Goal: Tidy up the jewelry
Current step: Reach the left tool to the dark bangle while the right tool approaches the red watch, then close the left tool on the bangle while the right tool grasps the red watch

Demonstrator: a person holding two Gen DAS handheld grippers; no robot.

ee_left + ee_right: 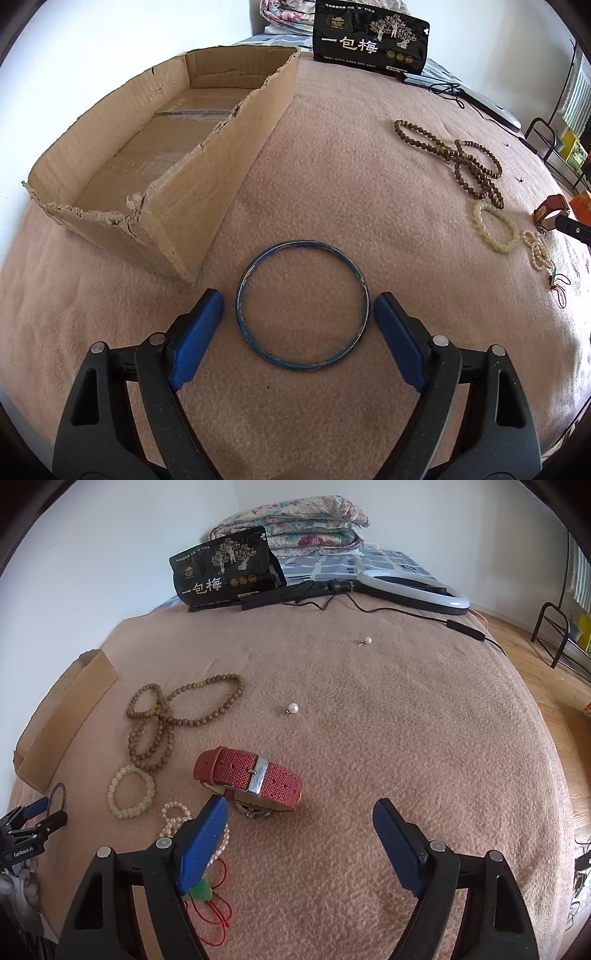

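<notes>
A blue bangle (302,305) lies flat on the pink blanket between the open jaws of my left gripper (298,306), which stands around it without touching. An open cardboard box (166,155) sits just left of it. My right gripper (300,812) is open and empty, just short of a red-strapped watch (248,778). Left of the watch lie brown bead strands (173,716), a pale green bead bracelet (130,791) and a small pearl bracelet (176,816) with a red cord and green charm (207,897). Two loose pearl pieces (292,709) (366,640) lie farther out.
A black snack bag (225,572) stands at the blanket's far edge beside a ring light (413,589) and its cable (461,624). Folded quilts (295,520) are behind. The blanket's right edge drops to a wooden floor (546,672) with a black rack (554,635).
</notes>
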